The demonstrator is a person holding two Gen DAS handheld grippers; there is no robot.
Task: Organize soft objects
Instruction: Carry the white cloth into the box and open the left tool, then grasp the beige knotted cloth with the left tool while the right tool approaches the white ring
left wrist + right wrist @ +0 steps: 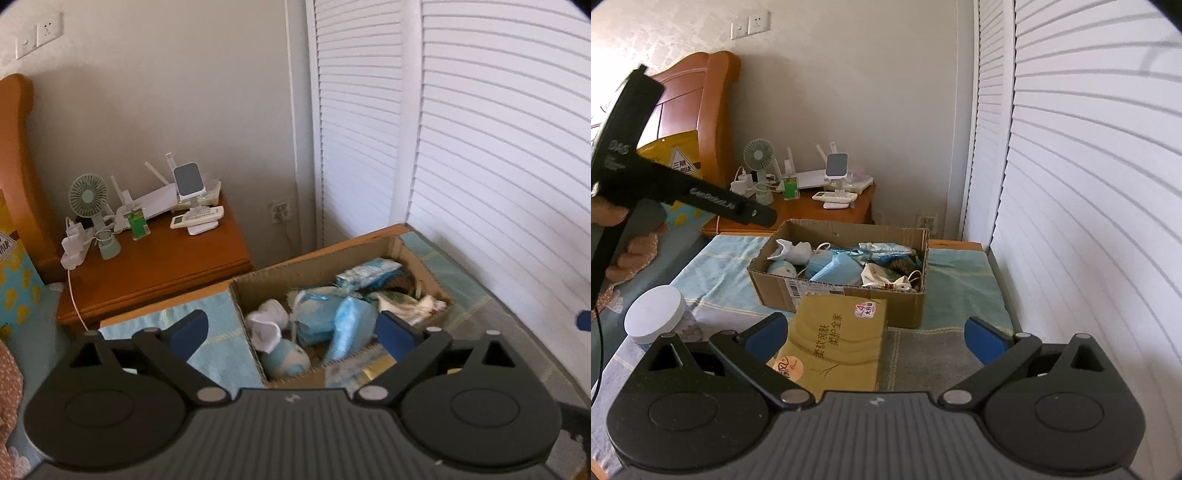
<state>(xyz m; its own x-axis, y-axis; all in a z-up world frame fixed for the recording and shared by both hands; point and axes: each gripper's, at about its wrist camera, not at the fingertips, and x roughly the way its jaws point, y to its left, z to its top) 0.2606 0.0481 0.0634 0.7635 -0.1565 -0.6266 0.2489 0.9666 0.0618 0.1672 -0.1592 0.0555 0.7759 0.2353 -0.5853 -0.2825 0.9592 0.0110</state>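
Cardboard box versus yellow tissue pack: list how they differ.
The cardboard box is brown, open-topped and filled with soft items such as blue masks; the yellow tissue pack is sealed and printed. The cardboard box is the larger and sits farther from the right gripper, while the yellow tissue pack lies nearer, partly between its open fingers. Both rest on the blue cloth, side by side.

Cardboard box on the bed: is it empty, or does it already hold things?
Holding things. The open-topped cardboard box contains blue face masks, white socks, a small round plush and a cloth pouch.
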